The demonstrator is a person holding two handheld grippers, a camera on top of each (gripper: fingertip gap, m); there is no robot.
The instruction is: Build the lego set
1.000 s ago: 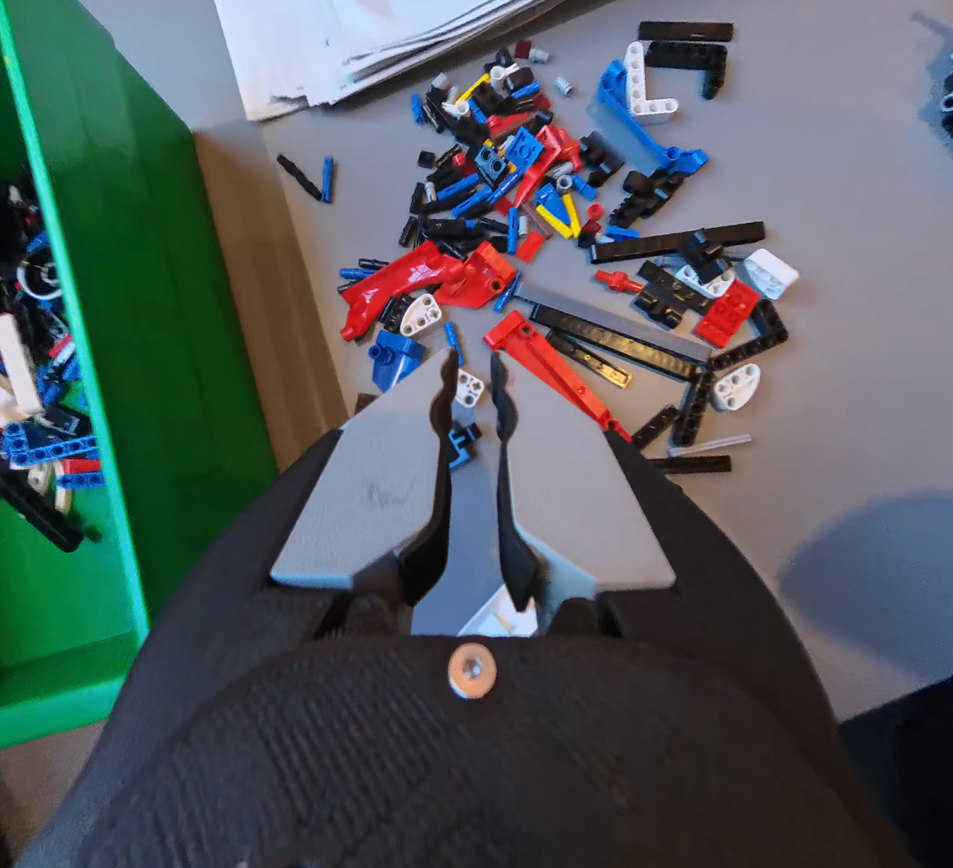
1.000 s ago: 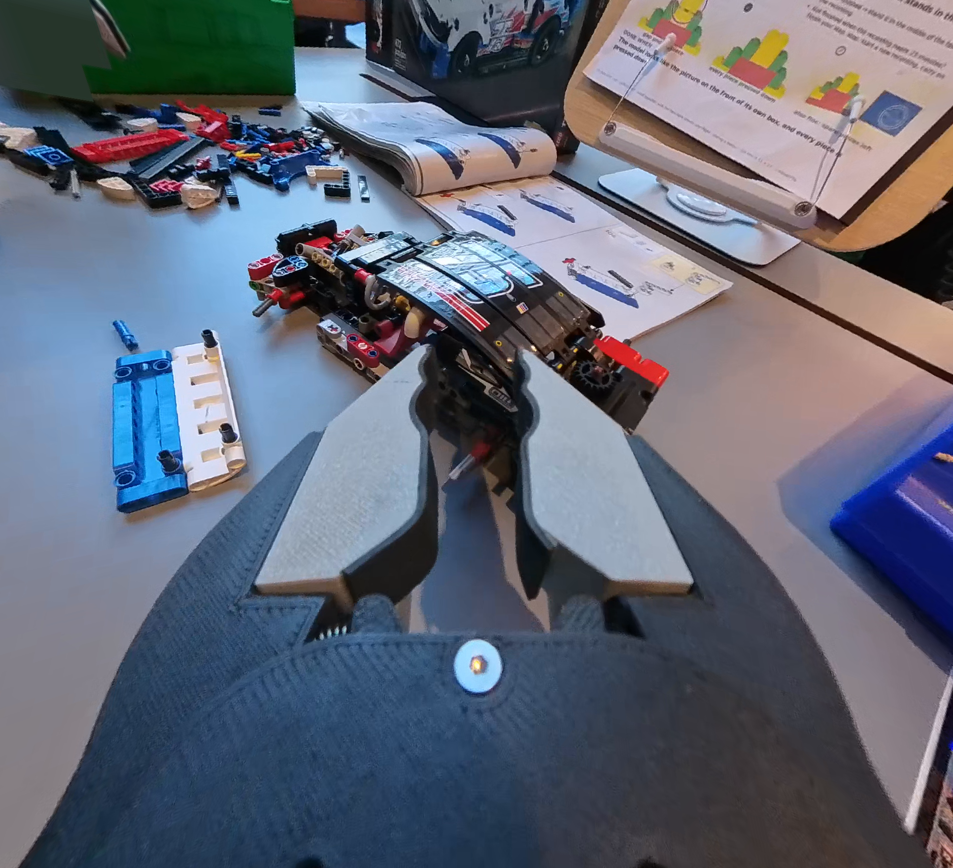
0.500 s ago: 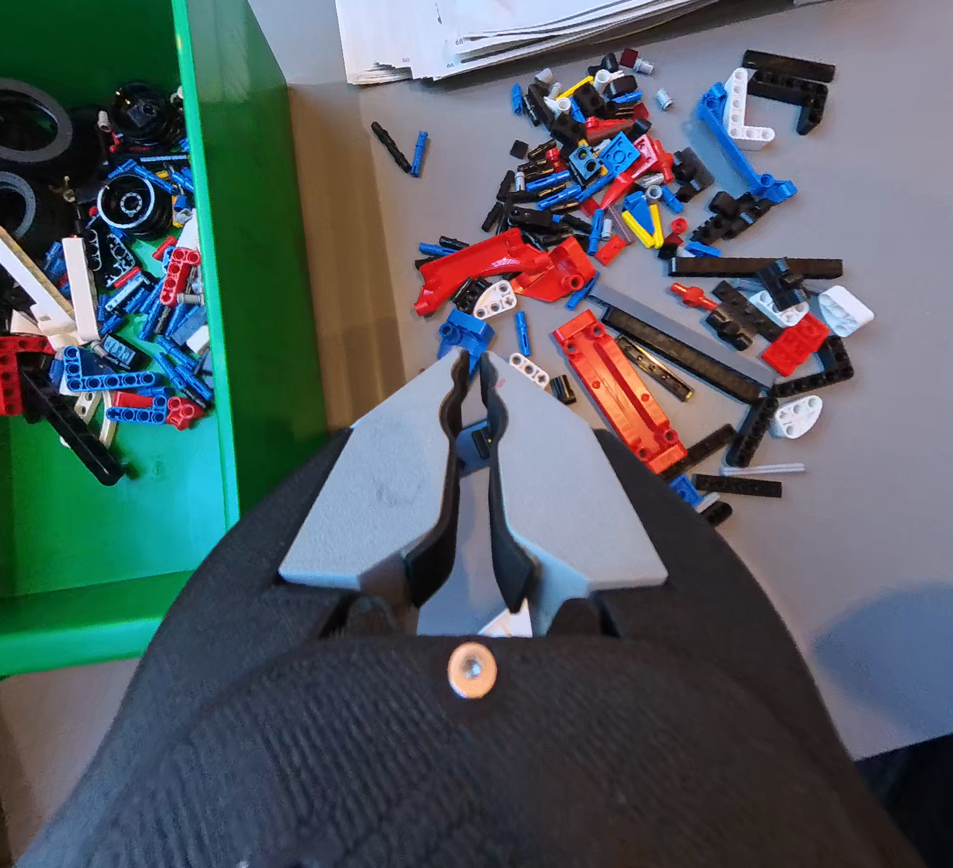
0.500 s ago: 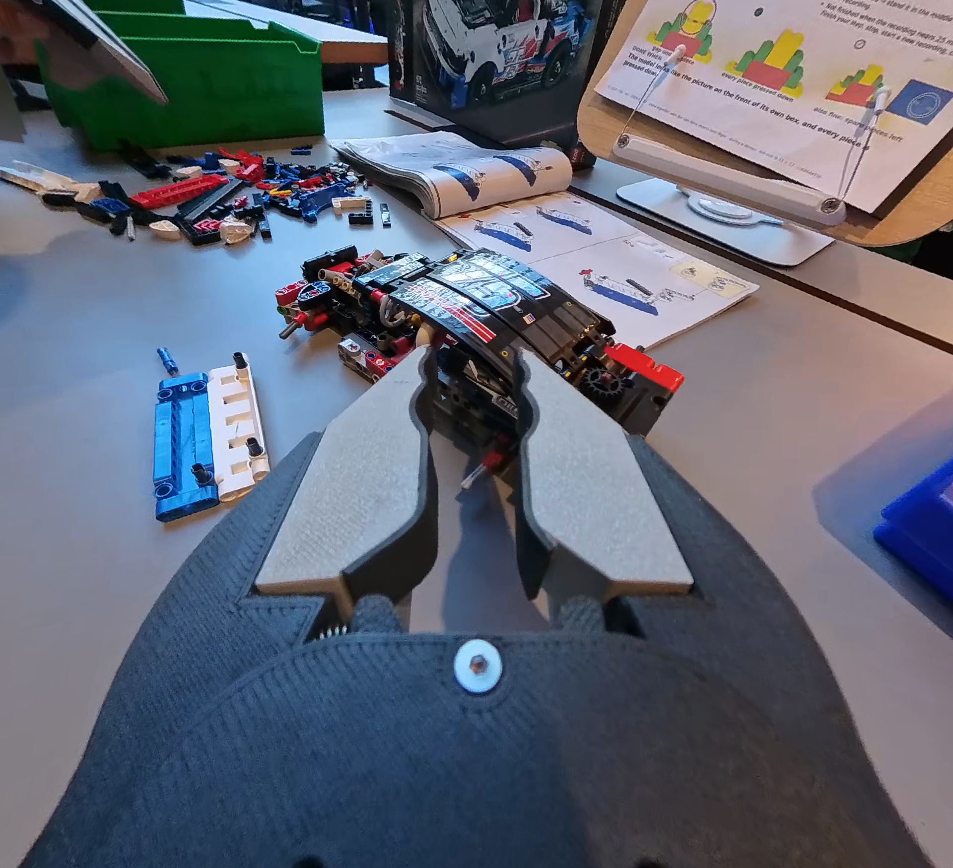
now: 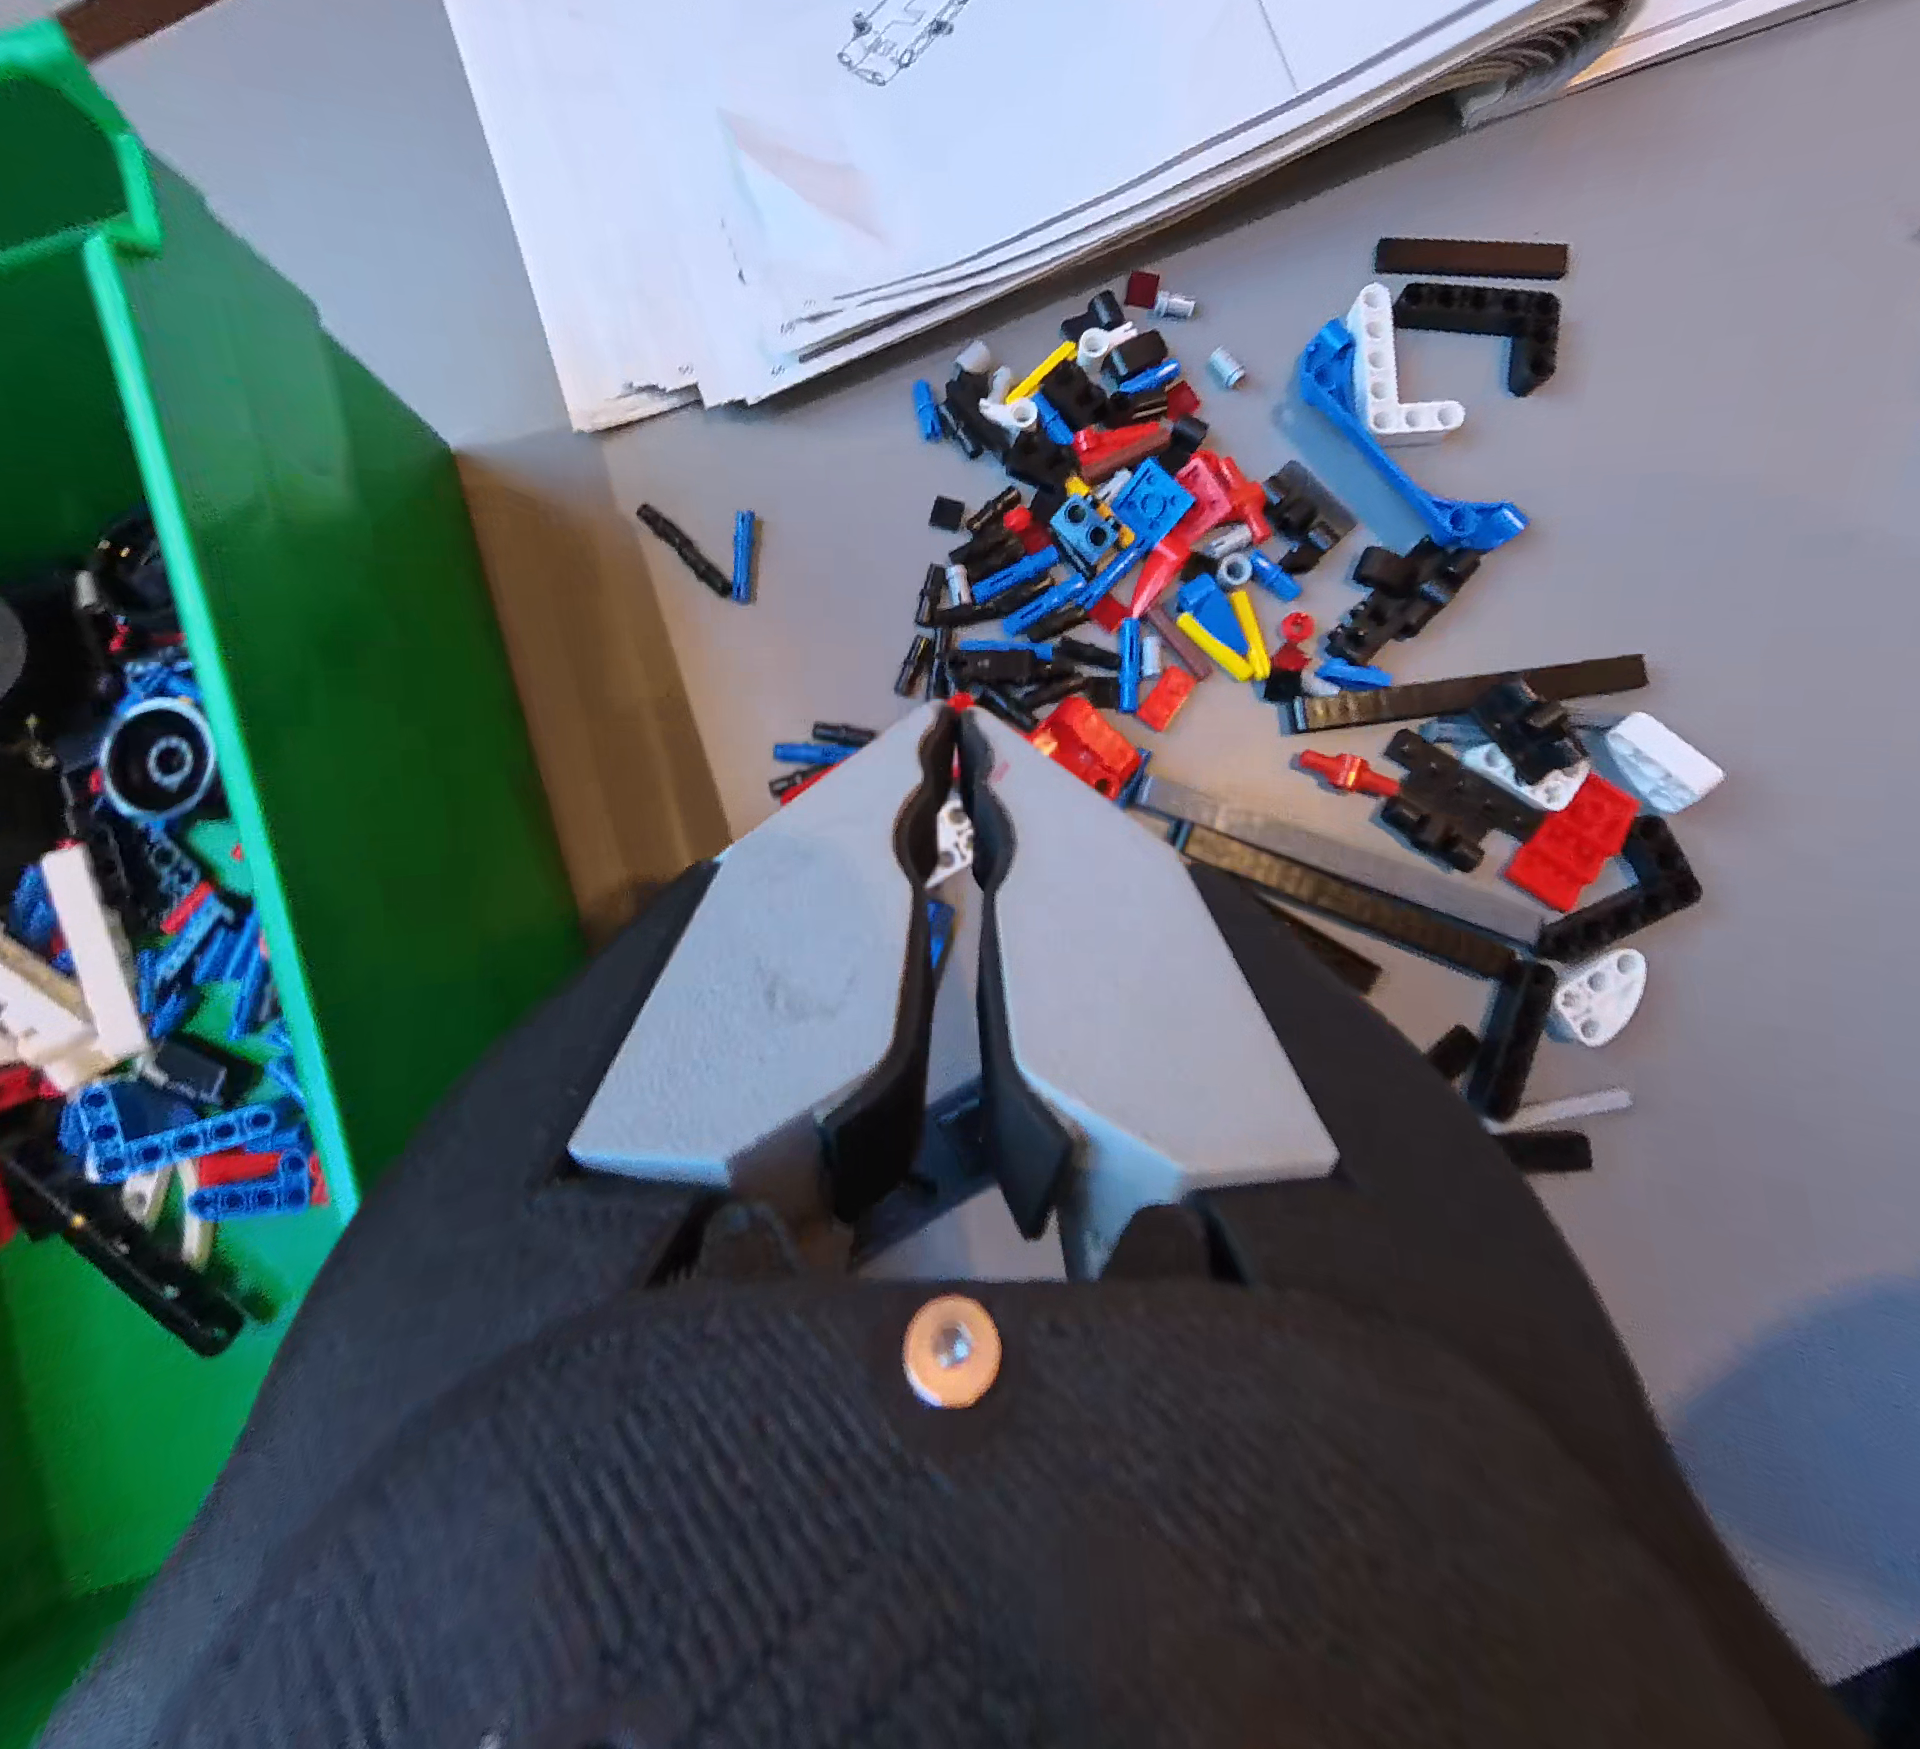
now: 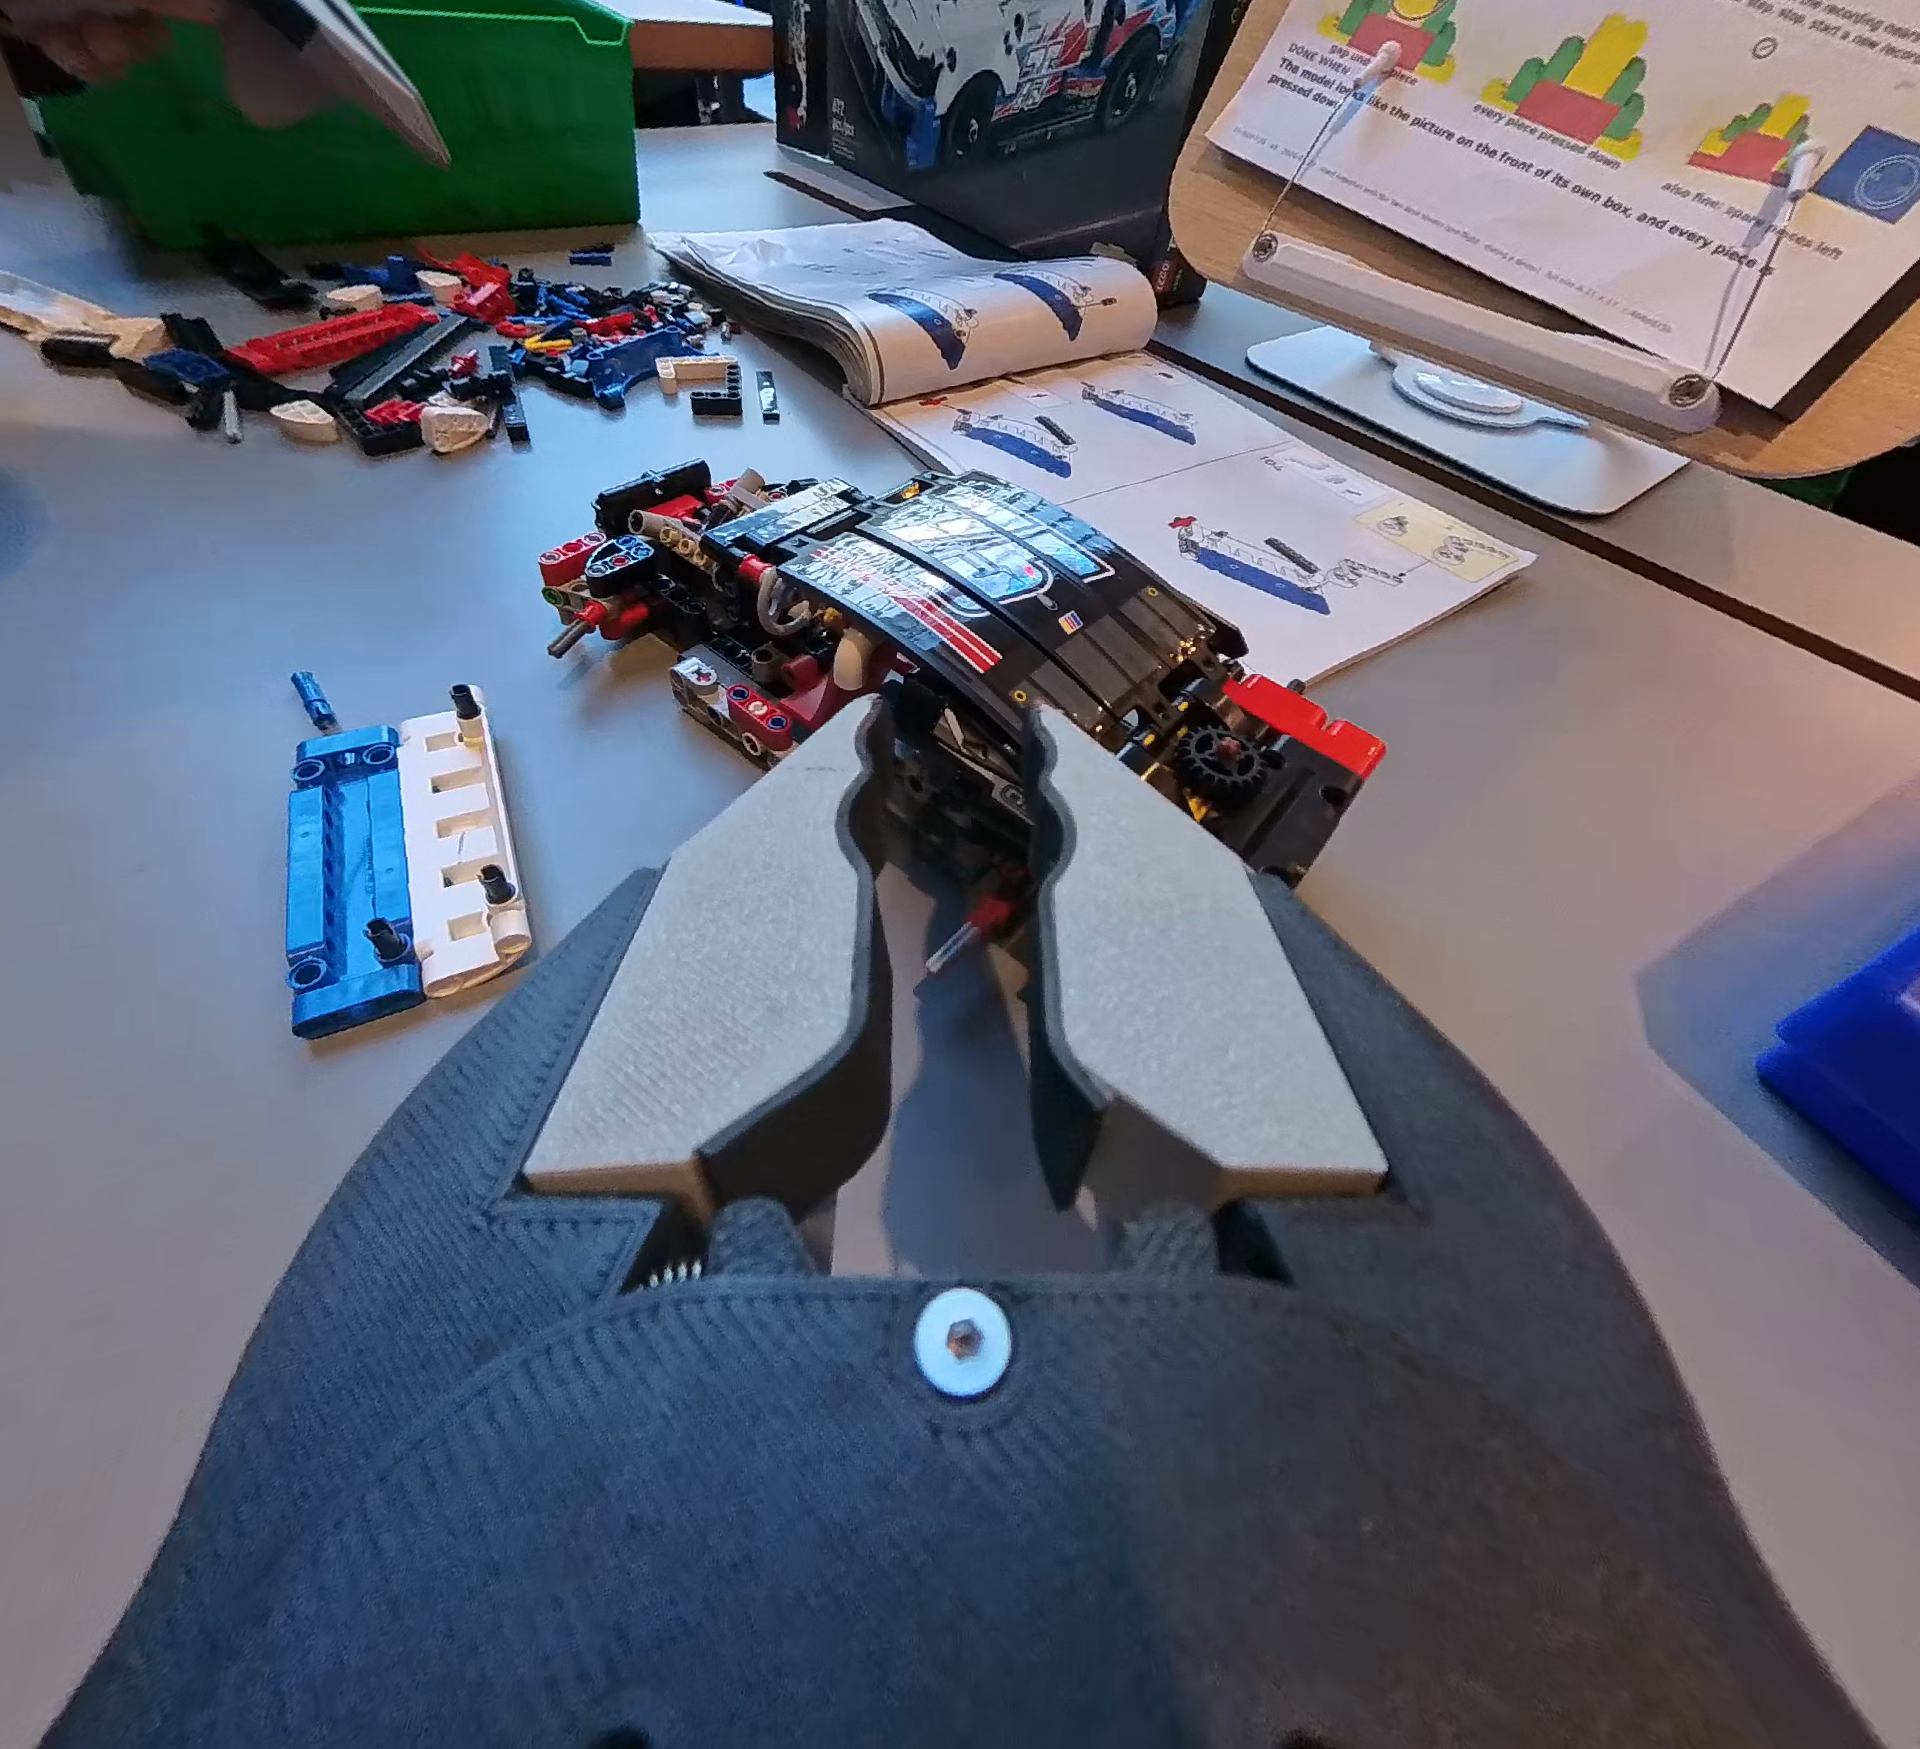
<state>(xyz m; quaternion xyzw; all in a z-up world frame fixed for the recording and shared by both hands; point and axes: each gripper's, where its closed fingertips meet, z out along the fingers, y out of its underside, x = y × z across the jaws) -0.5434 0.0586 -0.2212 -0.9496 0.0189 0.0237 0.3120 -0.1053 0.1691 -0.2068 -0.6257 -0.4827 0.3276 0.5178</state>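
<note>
Crowding grey table (image 6: 260,556): loose bricks (image 5: 1195,556), booklet (image 5: 935,89).

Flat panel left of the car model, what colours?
Half blue, half white, with black pins; the panel shows best in the right wrist view.

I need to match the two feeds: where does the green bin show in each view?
Left wrist view: the green bin fills the left edge, parts inside, beside the left tool.
Right wrist view: it stands at the upper left, behind the loose parts.
Shared landmark: the open instruction booklet, top centre in the left view, centre in the right view.
</note>
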